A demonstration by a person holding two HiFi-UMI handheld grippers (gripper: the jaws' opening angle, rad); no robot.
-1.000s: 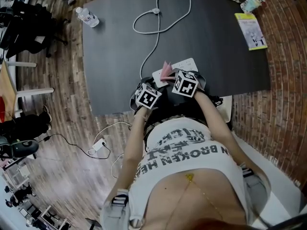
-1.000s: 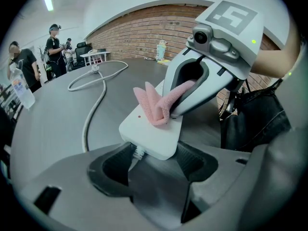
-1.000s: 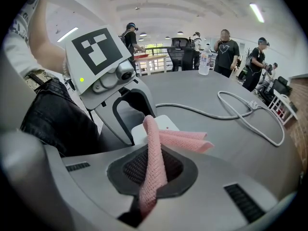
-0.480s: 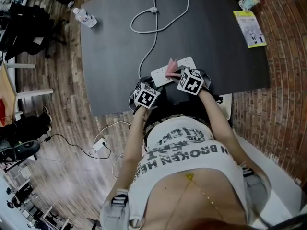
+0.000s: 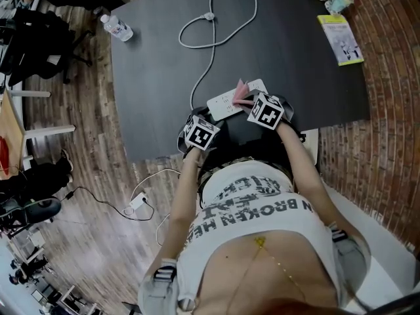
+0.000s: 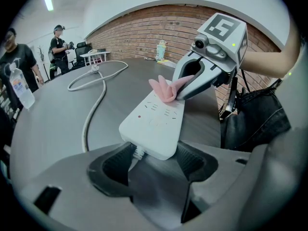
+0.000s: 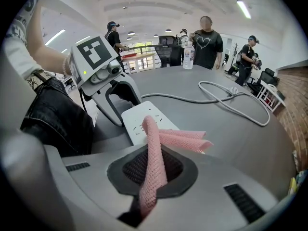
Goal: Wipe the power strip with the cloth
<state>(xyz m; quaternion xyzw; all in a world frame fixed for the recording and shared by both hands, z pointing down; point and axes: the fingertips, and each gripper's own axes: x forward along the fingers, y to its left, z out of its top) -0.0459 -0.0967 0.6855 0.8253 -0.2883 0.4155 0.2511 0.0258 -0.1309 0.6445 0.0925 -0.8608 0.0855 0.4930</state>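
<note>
A white power strip [image 5: 223,103] lies near the front edge of the dark table [image 5: 157,77]. My left gripper [image 5: 210,118] is shut on its cable end [image 6: 153,129], with one jaw on each side. My right gripper [image 5: 248,101] is shut on a pink cloth [image 7: 161,138]. The cloth [image 5: 241,92] rests on the strip's top toward its far end. In the left gripper view the right gripper [image 6: 182,91] presses the cloth [image 6: 162,89] down on the strip. In the right gripper view the left gripper [image 7: 125,110] stands just behind the strip [image 7: 137,121].
The strip's white cable [image 5: 211,37] loops across the middle of the table. A water bottle [image 5: 117,27] lies at the far left corner. A yellow booklet [image 5: 341,39] and a cup [image 5: 342,0] are at the far right. People stand beyond the table.
My right gripper has slid the pink cloth along the strip, away from the cable end. The left gripper has kept its hold on the strip.
</note>
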